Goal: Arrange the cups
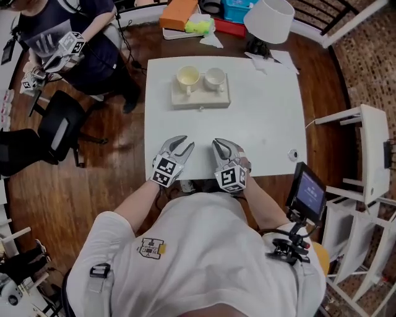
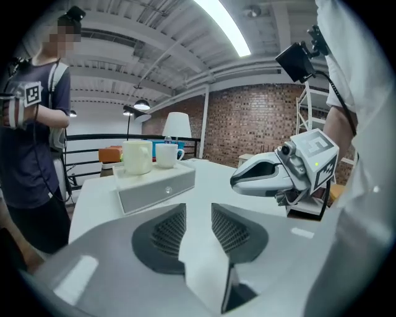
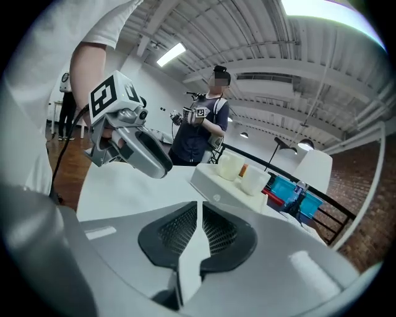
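Two cups stand side by side on a white box (image 1: 200, 96) at the far middle of the white table (image 1: 266, 124): a cream cup (image 1: 187, 77) on the left and a white cup (image 1: 215, 77) on the right. The left gripper view shows the cream cup (image 2: 137, 156), the white cup (image 2: 167, 155) and the box (image 2: 154, 184) ahead. My left gripper (image 1: 185, 144) hovers near the table's front edge, jaws apart, empty (image 2: 198, 207). My right gripper (image 1: 216, 143) is beside it, jaws nearly touching, with nothing between them (image 3: 199, 207). Both point toward the box (image 3: 216, 186).
A white lamp (image 1: 269, 20), an orange box (image 1: 179, 12) and blue bins sit beyond the table. Another person (image 1: 68, 43) with grippers sits at the far left near a black chair (image 1: 55, 127). A small screen (image 1: 307, 191) and a white shelf (image 1: 371, 155) stand at the right.
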Motion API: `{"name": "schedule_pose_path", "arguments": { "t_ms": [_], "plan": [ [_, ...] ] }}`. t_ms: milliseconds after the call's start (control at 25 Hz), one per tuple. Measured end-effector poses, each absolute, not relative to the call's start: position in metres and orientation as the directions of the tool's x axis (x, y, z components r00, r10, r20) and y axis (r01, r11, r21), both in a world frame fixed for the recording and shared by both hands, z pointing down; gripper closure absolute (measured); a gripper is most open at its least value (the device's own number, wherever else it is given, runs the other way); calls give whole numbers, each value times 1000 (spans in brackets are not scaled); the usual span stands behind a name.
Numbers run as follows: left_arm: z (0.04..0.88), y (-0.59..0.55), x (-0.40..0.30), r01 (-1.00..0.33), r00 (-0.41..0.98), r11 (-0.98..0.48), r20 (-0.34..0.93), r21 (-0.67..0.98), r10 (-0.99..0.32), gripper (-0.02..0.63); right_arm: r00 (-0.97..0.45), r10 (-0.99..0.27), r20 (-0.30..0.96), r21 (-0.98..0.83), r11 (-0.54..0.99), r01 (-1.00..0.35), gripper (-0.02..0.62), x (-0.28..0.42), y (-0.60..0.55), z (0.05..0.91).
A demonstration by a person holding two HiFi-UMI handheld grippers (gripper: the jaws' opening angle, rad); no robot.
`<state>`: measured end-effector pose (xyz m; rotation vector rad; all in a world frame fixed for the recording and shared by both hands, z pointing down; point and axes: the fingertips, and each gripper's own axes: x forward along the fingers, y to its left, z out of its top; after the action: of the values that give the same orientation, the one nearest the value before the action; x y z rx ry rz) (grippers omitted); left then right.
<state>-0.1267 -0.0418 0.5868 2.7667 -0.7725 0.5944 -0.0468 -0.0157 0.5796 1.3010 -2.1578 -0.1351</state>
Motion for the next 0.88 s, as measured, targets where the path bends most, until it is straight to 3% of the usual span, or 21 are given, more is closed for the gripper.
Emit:
{"name": "schedule_pose_path", "arguments": {
  "t_ms": [320,880],
  "plan": [
    [615,58,-130,-454,804,-881,489,135,-339,486,-276,-813,512,349,491,-798,582,-22,79,596],
    [642,188,-112,-471,715,-875,631,115,-302,500,-396,-750,530,250,585,-771,595,4,178,612]
  ]
}}
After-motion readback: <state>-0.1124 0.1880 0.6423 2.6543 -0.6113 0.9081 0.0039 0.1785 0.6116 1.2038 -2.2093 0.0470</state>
